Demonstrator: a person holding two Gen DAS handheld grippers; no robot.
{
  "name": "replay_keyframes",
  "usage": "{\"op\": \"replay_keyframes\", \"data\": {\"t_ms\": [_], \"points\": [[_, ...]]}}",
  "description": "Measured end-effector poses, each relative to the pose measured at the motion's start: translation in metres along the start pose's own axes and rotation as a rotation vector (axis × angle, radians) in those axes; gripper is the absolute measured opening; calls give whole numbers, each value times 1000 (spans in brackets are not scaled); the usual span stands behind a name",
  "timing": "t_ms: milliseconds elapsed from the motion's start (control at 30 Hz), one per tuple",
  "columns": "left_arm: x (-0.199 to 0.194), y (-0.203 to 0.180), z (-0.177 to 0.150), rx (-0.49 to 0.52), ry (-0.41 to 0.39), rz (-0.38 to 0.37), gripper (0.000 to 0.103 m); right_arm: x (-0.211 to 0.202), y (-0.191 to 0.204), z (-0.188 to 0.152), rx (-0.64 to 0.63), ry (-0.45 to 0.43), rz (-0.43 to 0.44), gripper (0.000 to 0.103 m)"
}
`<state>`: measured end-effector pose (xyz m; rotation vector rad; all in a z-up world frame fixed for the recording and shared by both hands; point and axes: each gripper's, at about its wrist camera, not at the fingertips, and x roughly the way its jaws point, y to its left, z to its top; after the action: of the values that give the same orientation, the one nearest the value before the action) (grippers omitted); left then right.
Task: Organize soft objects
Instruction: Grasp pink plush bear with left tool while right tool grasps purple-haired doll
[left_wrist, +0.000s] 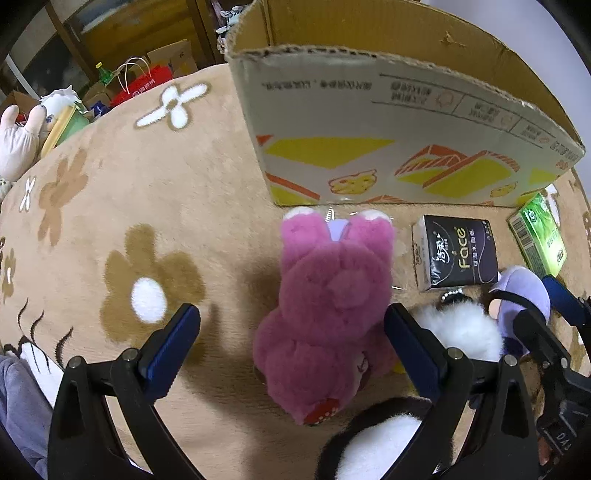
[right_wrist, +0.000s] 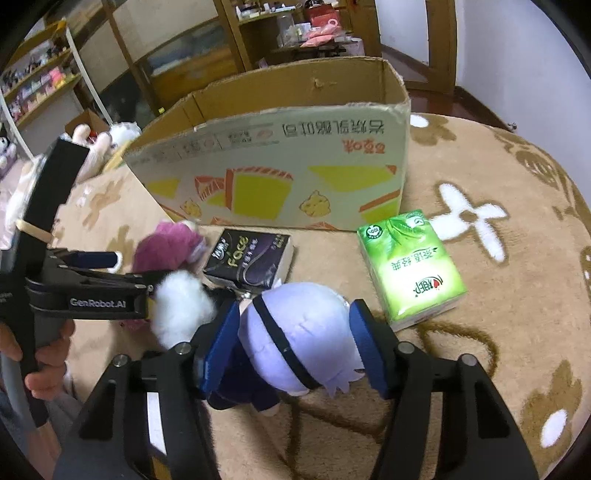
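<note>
While the right claw (right_wrist: 293, 345) has its blue pads against both sides of a lilac plush doll's head (right_wrist: 299, 332) on the flowered blanket (right_wrist: 498, 295), left claw (left_wrist: 291, 343) spread wide around a pink plush bear (left_wrist: 325, 314), cardboard box (right_wrist: 295, 166) behind.

black-and-white plush (left_wrist: 373, 443) cut off by left wrist view's bottom edge, pink bear (right_wrist: 166, 245) blurred and half hidden behind left gripper (right_wrist: 110, 273) in right wrist view, shelf items (right_wrist: 40, 81) too small to tell, box (left_wrist: 388, 122) interior hidden
</note>
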<state>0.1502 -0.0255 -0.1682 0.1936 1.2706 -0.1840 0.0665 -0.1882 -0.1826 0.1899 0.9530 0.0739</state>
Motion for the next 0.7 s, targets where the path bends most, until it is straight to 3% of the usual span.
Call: {"op": "replay_keyframes", "data": {"t_ms": [200,400,533,700], "points": [[14,3,1,-16,29,-17,98,7,-5,0,22,16,5,66],[22,16,0,-75,64,-124,79,12,-9,-1,47,24,14,67],[23,21,-1,-92,47,-138,67,17,-11,-1,57,41,20,67],[21,30,-3,-119,36,-141,61,14,-7,-4,39,34,15,65]]}}
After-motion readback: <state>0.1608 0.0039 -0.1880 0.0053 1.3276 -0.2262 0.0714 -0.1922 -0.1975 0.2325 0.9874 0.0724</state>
